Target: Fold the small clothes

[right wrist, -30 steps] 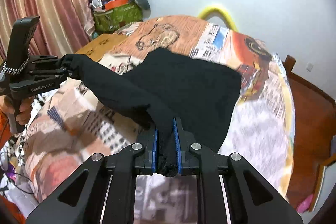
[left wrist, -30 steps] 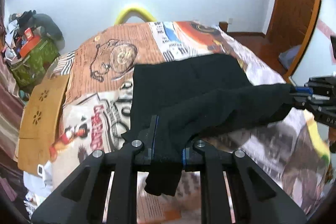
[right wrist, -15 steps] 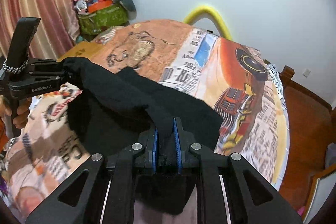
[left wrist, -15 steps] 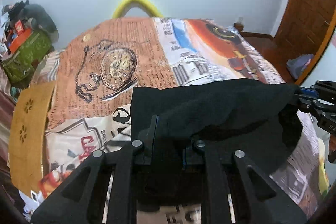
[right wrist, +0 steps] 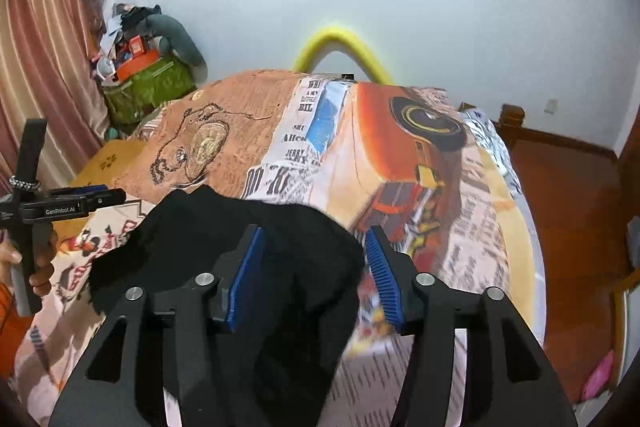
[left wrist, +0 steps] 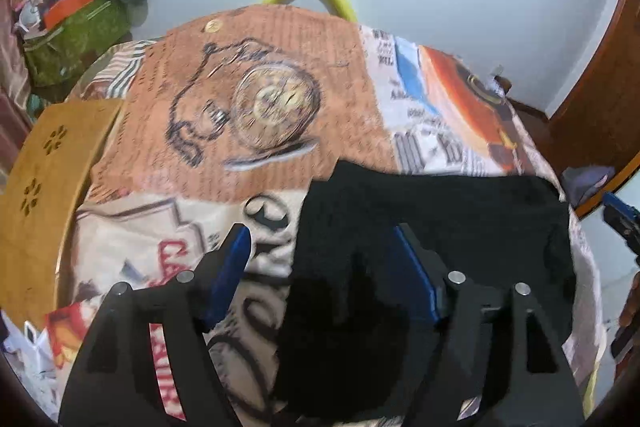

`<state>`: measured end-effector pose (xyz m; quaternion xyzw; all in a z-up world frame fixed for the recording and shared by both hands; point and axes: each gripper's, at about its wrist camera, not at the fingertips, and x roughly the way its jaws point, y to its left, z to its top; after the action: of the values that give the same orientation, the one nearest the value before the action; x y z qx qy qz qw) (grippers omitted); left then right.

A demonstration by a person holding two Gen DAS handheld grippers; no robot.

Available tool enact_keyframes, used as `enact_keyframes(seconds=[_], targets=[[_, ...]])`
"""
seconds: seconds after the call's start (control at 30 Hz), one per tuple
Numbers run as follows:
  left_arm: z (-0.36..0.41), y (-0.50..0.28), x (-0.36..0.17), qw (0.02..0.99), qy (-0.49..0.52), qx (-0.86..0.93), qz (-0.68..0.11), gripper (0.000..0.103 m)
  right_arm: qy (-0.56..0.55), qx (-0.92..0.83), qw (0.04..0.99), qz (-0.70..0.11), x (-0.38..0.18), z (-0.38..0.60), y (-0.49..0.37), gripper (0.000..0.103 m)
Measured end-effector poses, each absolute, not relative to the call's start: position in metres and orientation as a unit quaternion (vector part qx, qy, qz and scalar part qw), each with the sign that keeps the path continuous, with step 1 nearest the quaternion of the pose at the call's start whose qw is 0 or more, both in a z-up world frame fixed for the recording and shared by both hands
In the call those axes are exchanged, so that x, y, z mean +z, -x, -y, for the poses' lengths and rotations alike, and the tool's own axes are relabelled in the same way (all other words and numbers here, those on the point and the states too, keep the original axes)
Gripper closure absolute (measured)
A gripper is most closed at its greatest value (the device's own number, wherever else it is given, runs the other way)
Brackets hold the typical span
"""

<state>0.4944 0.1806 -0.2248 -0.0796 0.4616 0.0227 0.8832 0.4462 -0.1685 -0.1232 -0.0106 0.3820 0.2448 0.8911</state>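
The black garment (left wrist: pixel 432 227) lies folded on the bed (left wrist: pixel 280 67), its long axis crosswise beneath both spread, empty grippers, left gripper (left wrist: pixel 320 255) and right gripper (right wrist: pixel 312 255) about equally near.

Each gripper, left gripper (left wrist: pixel 322 247) and right gripper (right wrist: pixel 314 247), had 2 black fingers, blue ridged pads (right wrist: pixel 380 277) and round silver screws (right wrist: pixel 425 279). One black handle read "GenRobot.AI".
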Motion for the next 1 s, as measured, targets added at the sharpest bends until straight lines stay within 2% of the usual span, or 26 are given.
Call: enact_keyframes(seconds=[0.07, 0.37, 0.43, 0.47, 0.5, 0.53, 0.6, 0.63, 0.7, 0.83, 1.0], targets=[[-0.182, -0.483, -0.231, 0.877, 0.070, 0.026, -0.475, 0.030, -0.003, 0.249, 0.888, -0.387, -0.125, 0.179, -0.429, 0.040], [-0.187, -0.443, -0.287, 0.835, 0.127, -0.005, -0.535, 0.030, -0.040, 0.266, 0.839, -0.474, -0.191, 0.185, -0.375, 0.040], [-0.181, -0.441, -0.293, 0.835, 0.136, -0.019, -0.533, 0.042, -0.046, 0.264, 0.837, -0.477, -0.201, 0.181, -0.372, 0.040], [-0.179, -0.441, -0.295, 0.832, 0.145, -0.026, -0.534, 0.054, -0.054, 0.264, 0.836, -0.479, -0.204, 0.179, -0.373, 0.040], [-0.178, -0.441, -0.297, 0.830, 0.160, -0.033, -0.534, 0.063, -0.062, 0.267, 0.836, -0.476, -0.204, 0.178, -0.374, 0.047], [-0.177, -0.441, -0.297, 0.829, 0.170, -0.035, -0.531, 0.066, -0.066, 0.267, 0.835, -0.477, -0.203, 0.177, -0.374, 0.050], [-0.174, -0.439, -0.295, 0.833, 0.172, -0.034, -0.525, 0.075, -0.063, 0.263, 0.838, -0.474, -0.201, 0.173, -0.376, 0.067], [-0.174, -0.436, -0.293, 0.834, 0.172, -0.033, -0.523, 0.077, -0.059, 0.257, 0.840, -0.475, -0.199, 0.173, -0.378, 0.071], [-0.173, -0.430, -0.289, 0.835, 0.174, -0.032, -0.520, 0.081, -0.054, 0.252, 0.841, -0.476, -0.197, 0.175, -0.379, 0.093], [-0.174, -0.401, -0.278, 0.833, 0.190, -0.046, -0.518, 0.084, -0.078, 0.266, 0.831, -0.482, -0.195, 0.190, -0.368, 0.094], [-0.163, -0.359, -0.267, 0.834, 0.167, -0.055, -0.523, 0.084, -0.052, 0.269, 0.832, -0.482, -0.189, 0.192, -0.337, 0.094]])
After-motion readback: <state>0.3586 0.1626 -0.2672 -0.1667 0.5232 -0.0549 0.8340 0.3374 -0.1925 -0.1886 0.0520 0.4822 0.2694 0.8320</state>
